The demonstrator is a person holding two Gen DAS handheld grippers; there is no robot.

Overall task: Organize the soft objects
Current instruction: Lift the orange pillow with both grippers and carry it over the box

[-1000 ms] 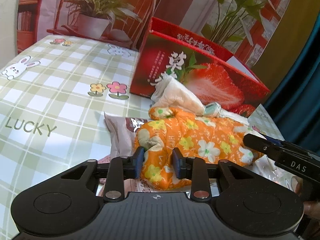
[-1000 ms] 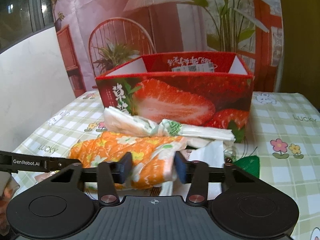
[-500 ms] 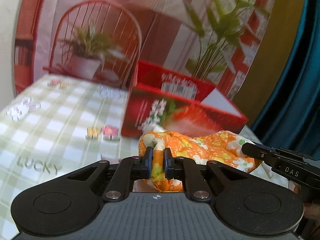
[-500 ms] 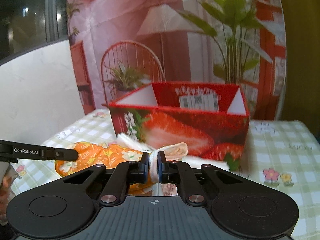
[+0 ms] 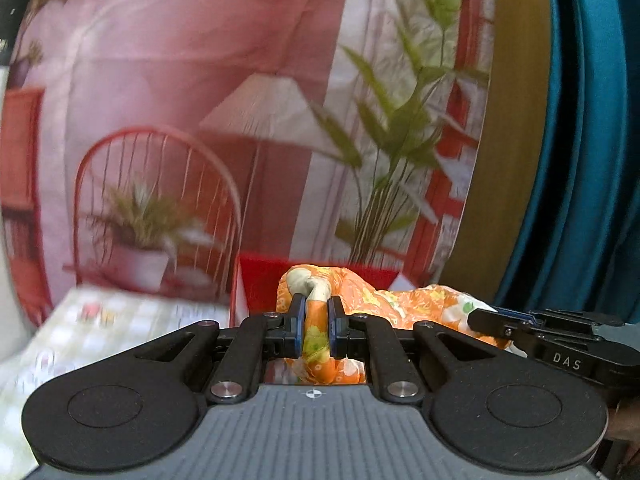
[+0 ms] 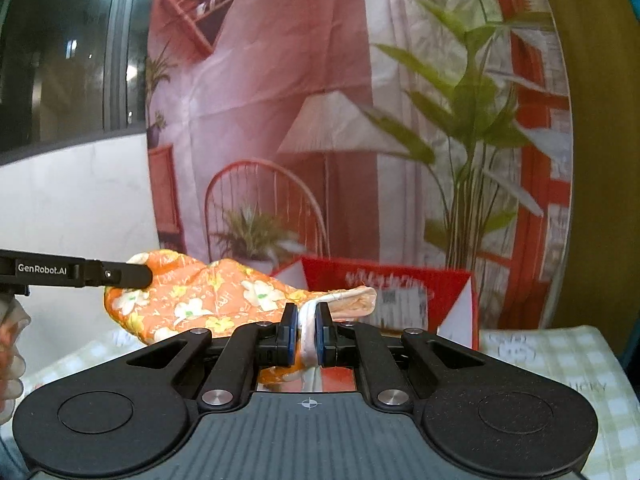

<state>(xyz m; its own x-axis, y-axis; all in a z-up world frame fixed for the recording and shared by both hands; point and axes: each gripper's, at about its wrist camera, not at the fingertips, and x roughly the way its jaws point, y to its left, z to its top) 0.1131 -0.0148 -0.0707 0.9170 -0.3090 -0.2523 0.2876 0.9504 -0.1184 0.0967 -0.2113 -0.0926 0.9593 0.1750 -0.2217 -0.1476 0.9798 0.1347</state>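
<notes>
Carrying the orange floral cloth [image 5: 362, 298] slung in the air between both tools: the left gripper [image 5: 317, 326] pinches one bunched end, the right gripper [image 6: 307, 330] its pale hem, fingers narrow on fabric. Judged mid-transfer; next it should travel over the open red strawberry box [image 6: 404, 284] on the checked counter [image 6: 560, 360], then release together
</notes>
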